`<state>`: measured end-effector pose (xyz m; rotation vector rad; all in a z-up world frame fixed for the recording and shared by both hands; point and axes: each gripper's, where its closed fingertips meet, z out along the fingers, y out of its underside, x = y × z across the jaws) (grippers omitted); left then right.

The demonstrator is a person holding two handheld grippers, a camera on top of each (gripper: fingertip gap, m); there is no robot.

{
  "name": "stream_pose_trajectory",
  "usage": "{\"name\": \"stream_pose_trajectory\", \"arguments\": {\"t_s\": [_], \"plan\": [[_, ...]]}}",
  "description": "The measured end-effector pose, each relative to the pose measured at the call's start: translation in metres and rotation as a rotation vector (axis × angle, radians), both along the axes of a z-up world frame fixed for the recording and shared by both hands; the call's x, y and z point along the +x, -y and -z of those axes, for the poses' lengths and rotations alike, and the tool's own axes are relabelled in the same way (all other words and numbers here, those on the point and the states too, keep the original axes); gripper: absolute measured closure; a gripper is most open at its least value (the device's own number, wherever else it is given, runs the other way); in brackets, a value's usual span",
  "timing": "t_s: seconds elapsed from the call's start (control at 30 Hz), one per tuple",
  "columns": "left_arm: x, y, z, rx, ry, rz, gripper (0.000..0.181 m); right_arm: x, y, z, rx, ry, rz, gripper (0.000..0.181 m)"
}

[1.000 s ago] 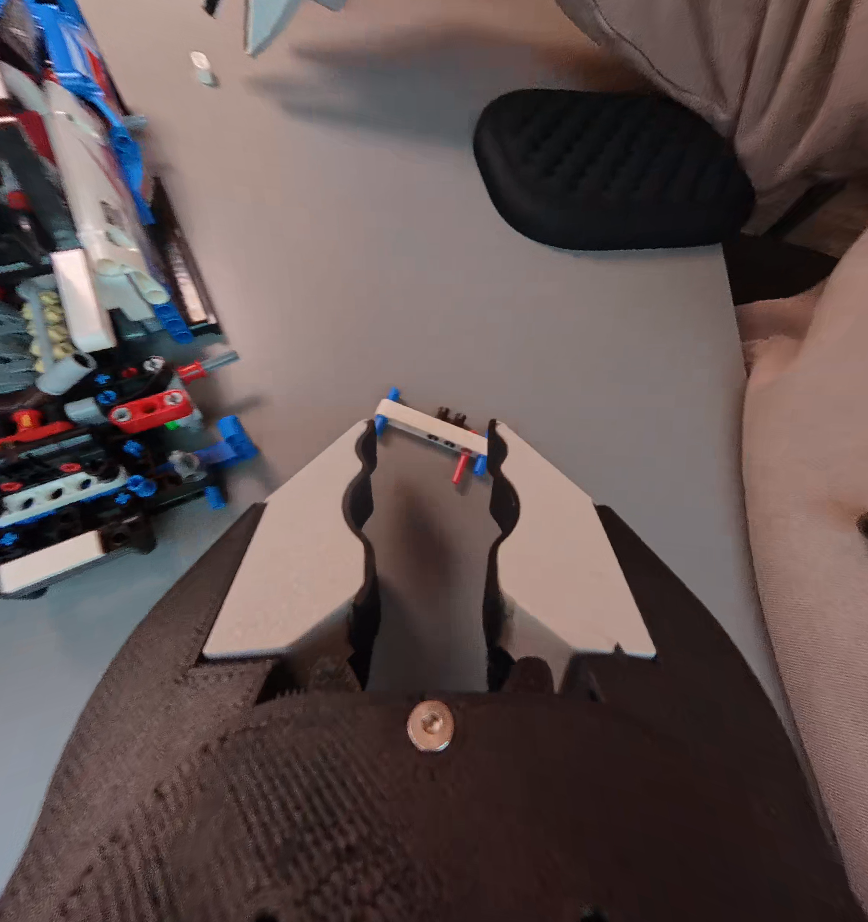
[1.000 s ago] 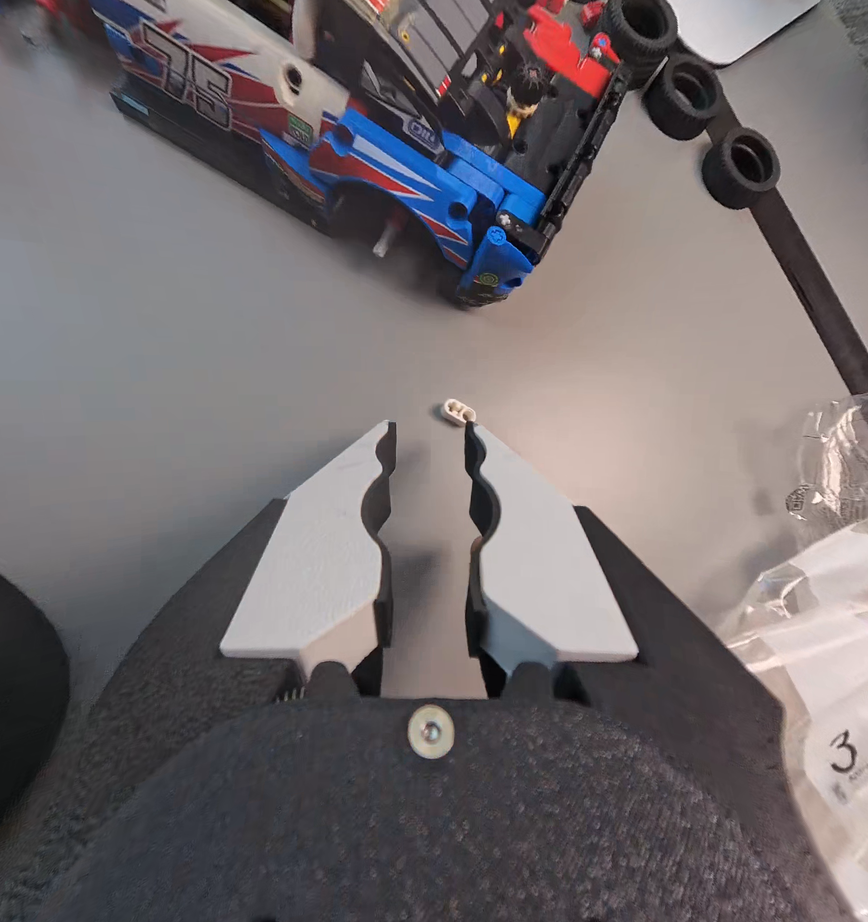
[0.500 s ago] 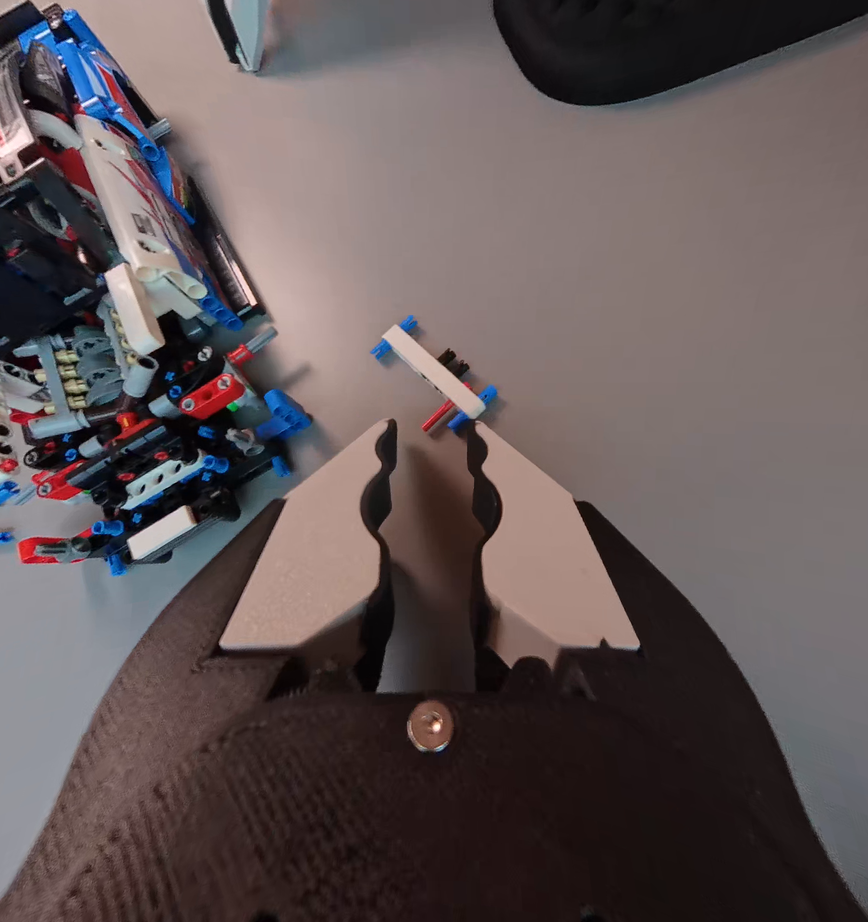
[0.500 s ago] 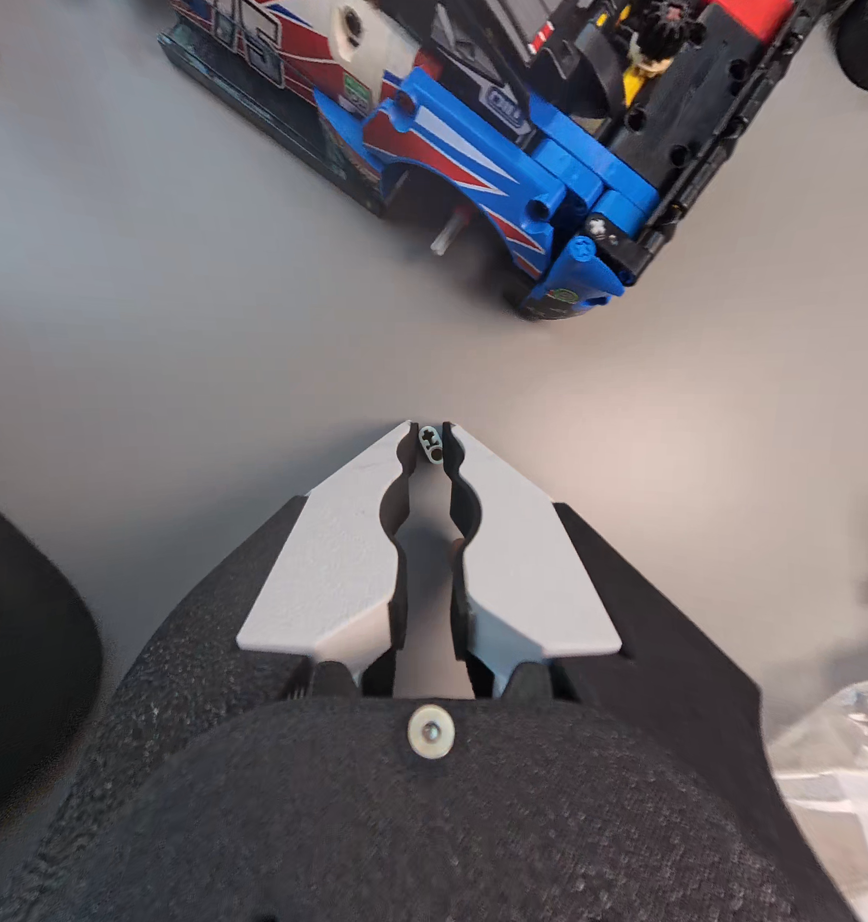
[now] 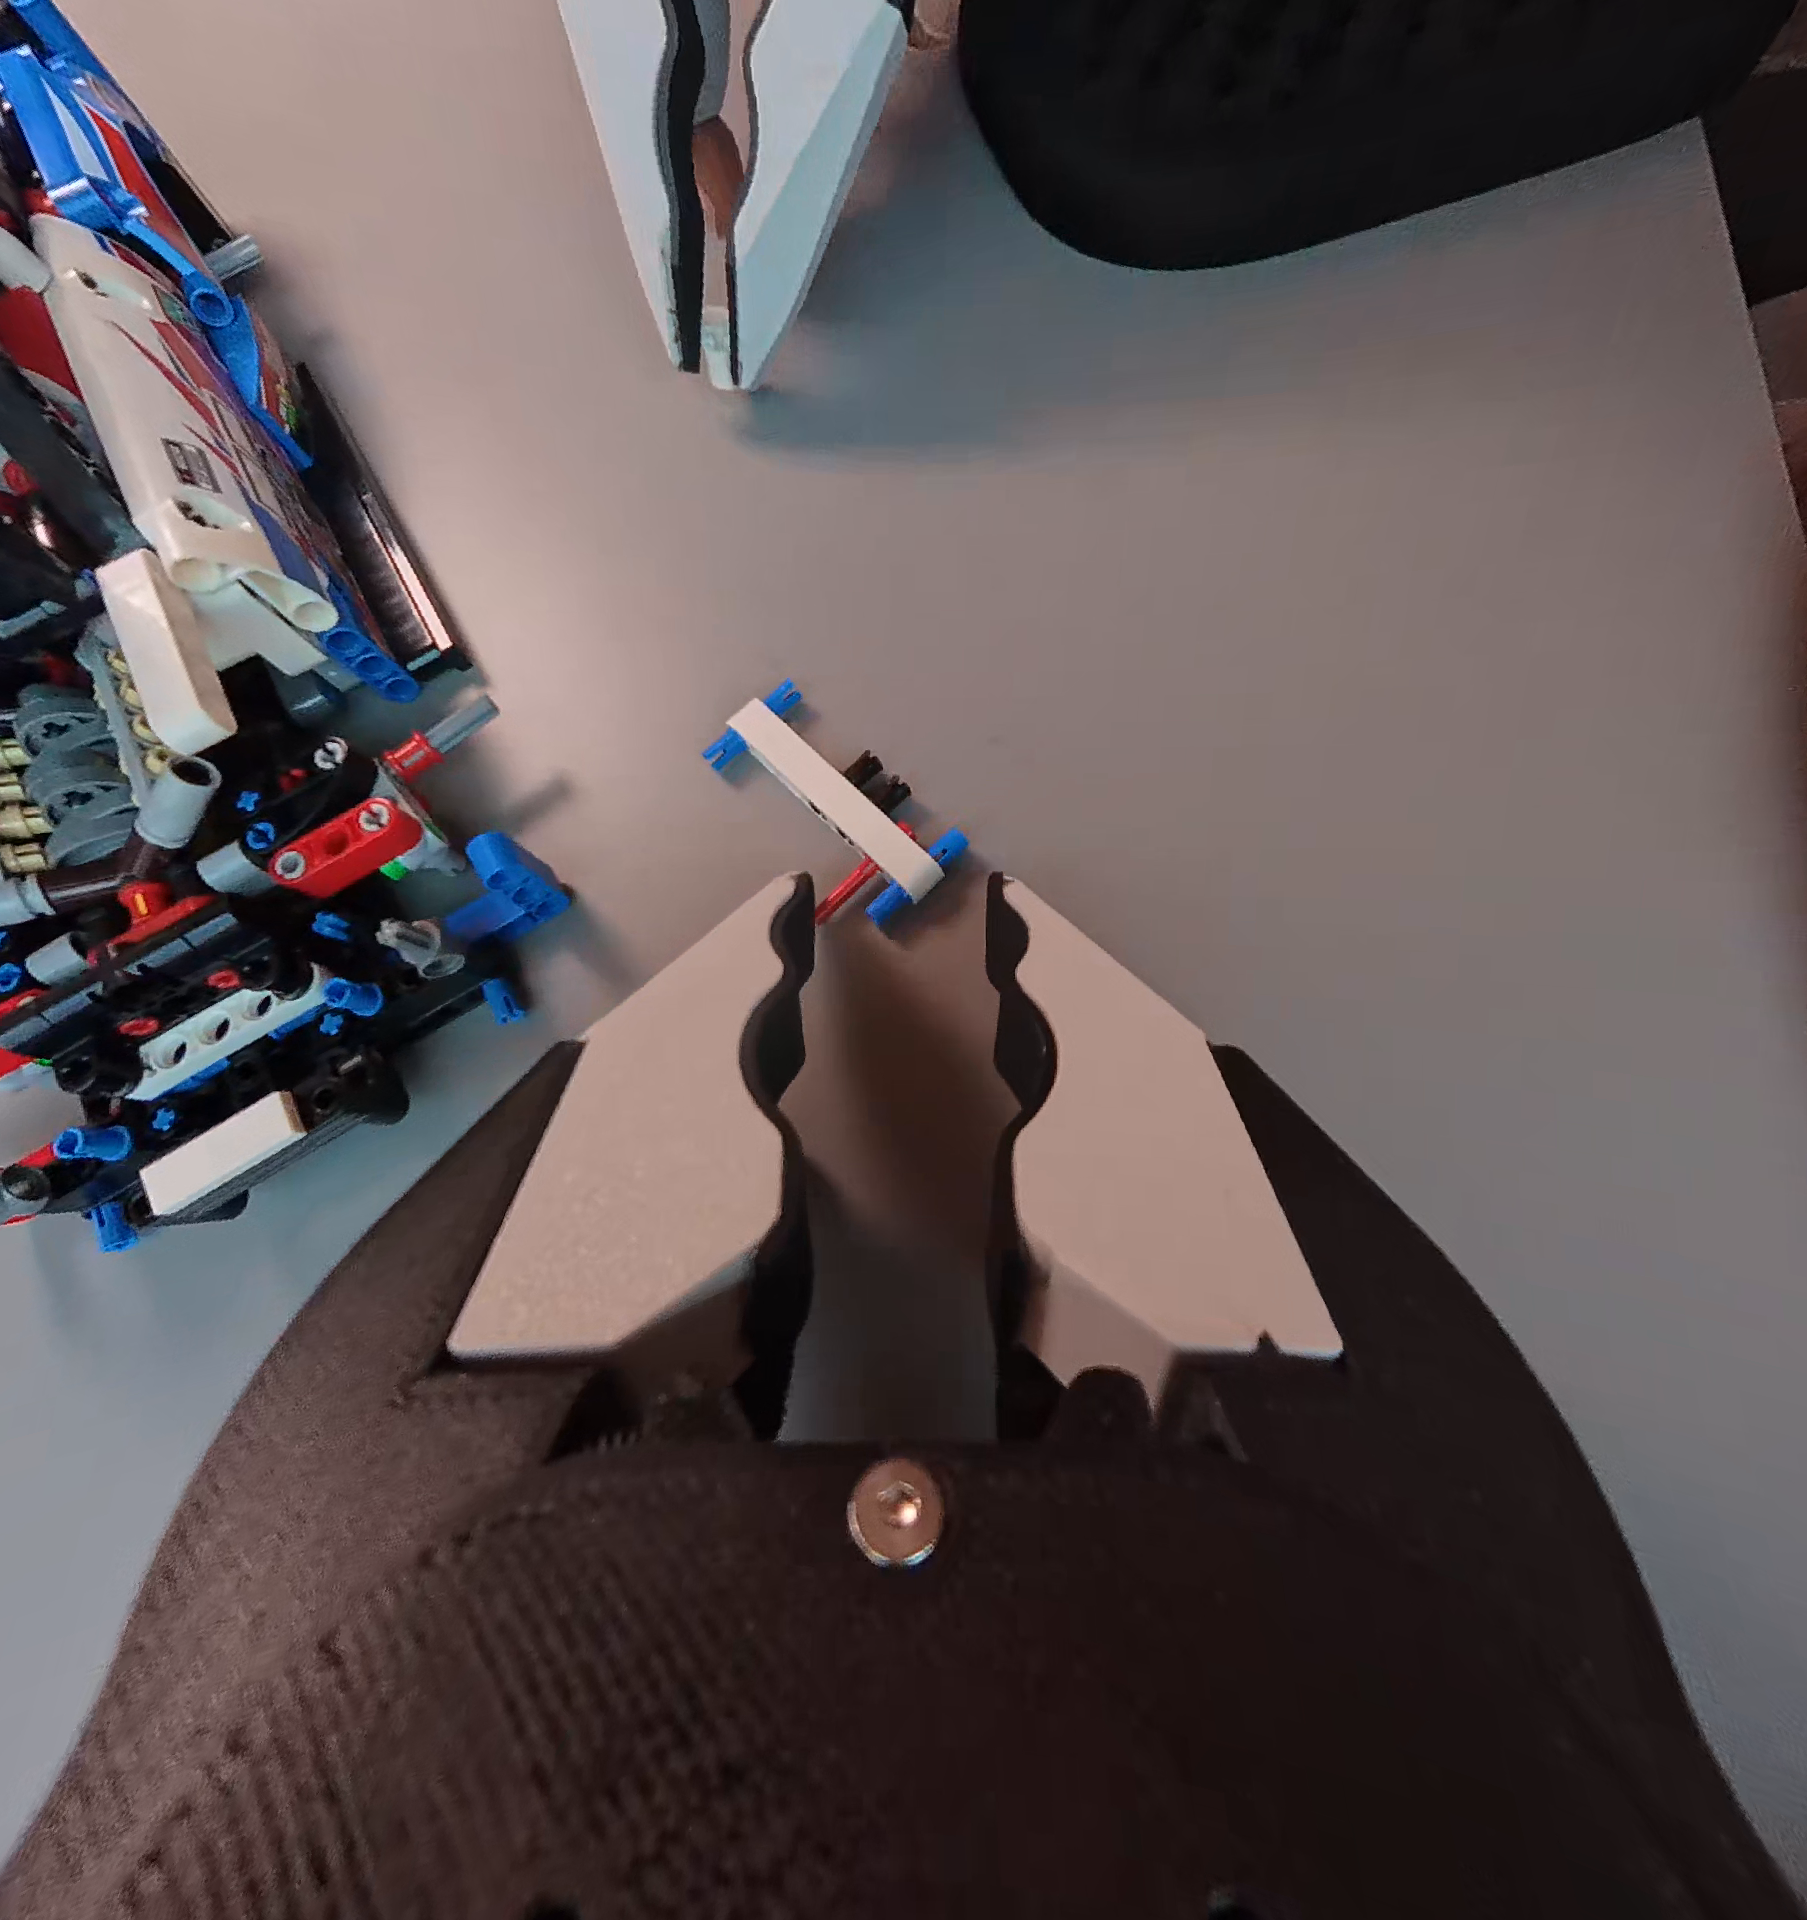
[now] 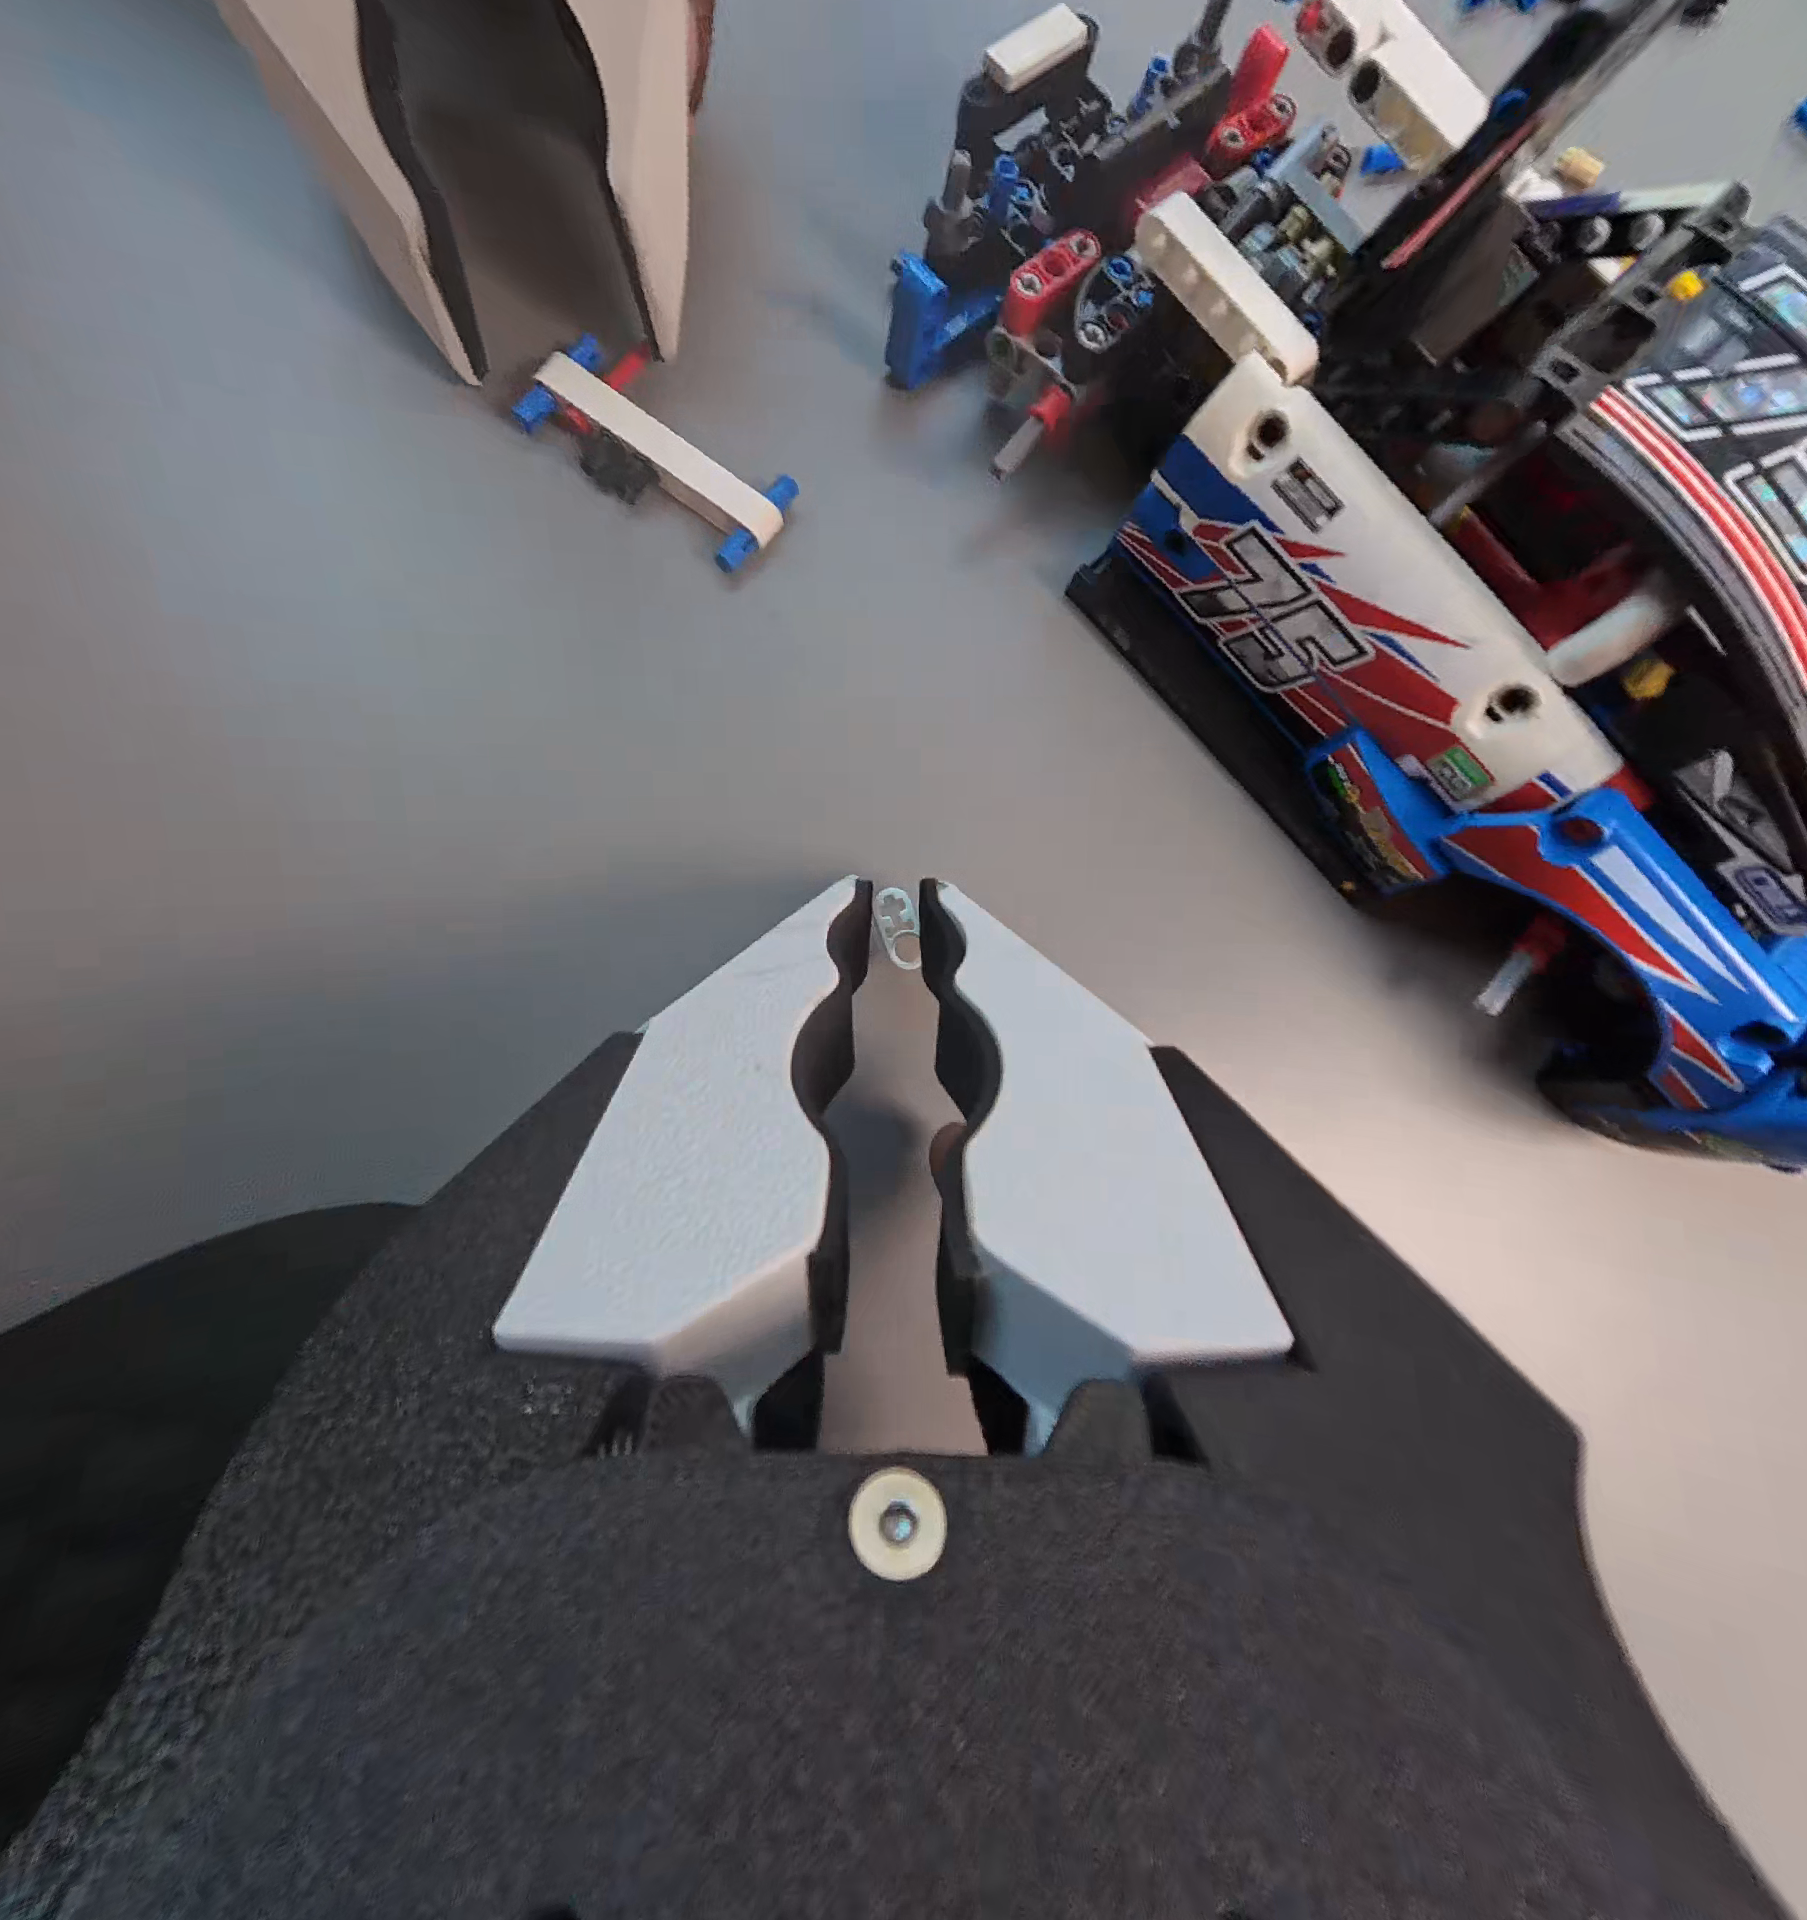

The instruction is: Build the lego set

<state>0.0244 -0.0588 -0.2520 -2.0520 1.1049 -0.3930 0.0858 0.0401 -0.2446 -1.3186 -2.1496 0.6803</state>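
Pinching a small light-grey connector piece (image 6: 897, 928) at its tips, the right gripper (image 6: 894, 904) hangs above the grey table (image 6: 359, 727). The left gripper (image 5: 894, 894), jaws spread and empty, sits just short of the white beam subassembly (image 5: 837, 805) with its blue pins. The race car (image 6: 1450, 582) looks largely bodied, though its rear framework lies exposed, so much assembly likely remains.

Car model (image 6: 1481, 582) cut off at edge — blurred toward the rim.
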Motion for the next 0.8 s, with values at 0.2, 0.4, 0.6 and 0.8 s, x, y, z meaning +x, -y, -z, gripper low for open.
{"name": "stream_pose_trajectory", "arguments": {"t_s": [0.2,0.4,0.6,0.8], "plan": [[0.0,0.0,0.0,0.014,-0.012,-0.001,0.157,-0.013,0.026,-0.003,-0.012,-0.012,-0.07,0.174],[-0.001,0.002,0.0,0.017,-0.024,0.008,0.163,-0.02,0.042,0.0,-0.025,-0.007,-0.11,0.174],[0.003,0.008,-0.001,-0.004,-0.006,0.039,0.164,-0.021,0.048,0.001,-0.032,0.002,-0.126,0.171],[0.0,0.006,-0.002,0.006,-0.005,0.028,0.163,-0.026,0.05,-0.009,-0.047,-0.044,-0.122,0.17]]}}
